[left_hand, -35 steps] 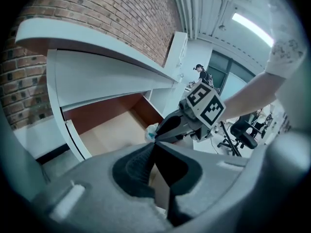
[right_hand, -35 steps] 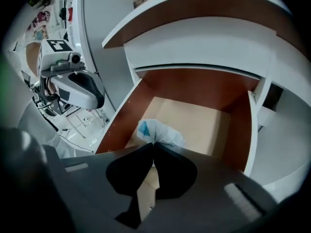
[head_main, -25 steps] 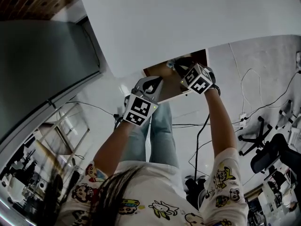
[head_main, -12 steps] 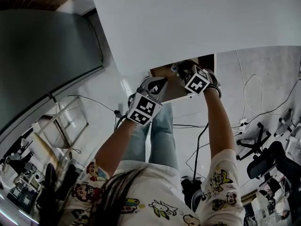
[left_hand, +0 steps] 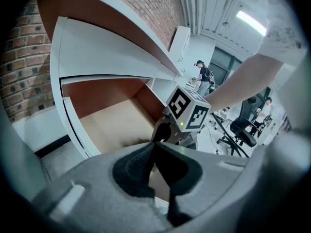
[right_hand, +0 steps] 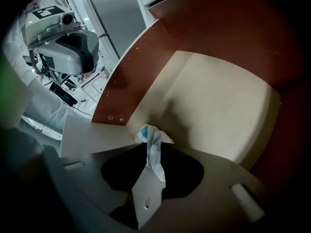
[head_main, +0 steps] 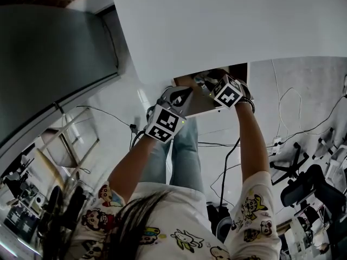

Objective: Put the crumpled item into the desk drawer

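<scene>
Pinching the crumpled item (right_hand: pixel 149 136) between its jaws, the right hand-held gripper (right_hand: pixel 151 147) hangs over the open drawer (right_hand: pixel 218 106). The left hand-held gripper (left_hand: pixel 154 145), jaws together and empty, sits near the drawer's front.

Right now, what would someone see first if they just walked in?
The right claw pinches a crumpled white-and-blue item just above the open drawer, which has a pale bottom and reddish-brown walls. Near the drawer, the left claw is closed on nothing.
</scene>
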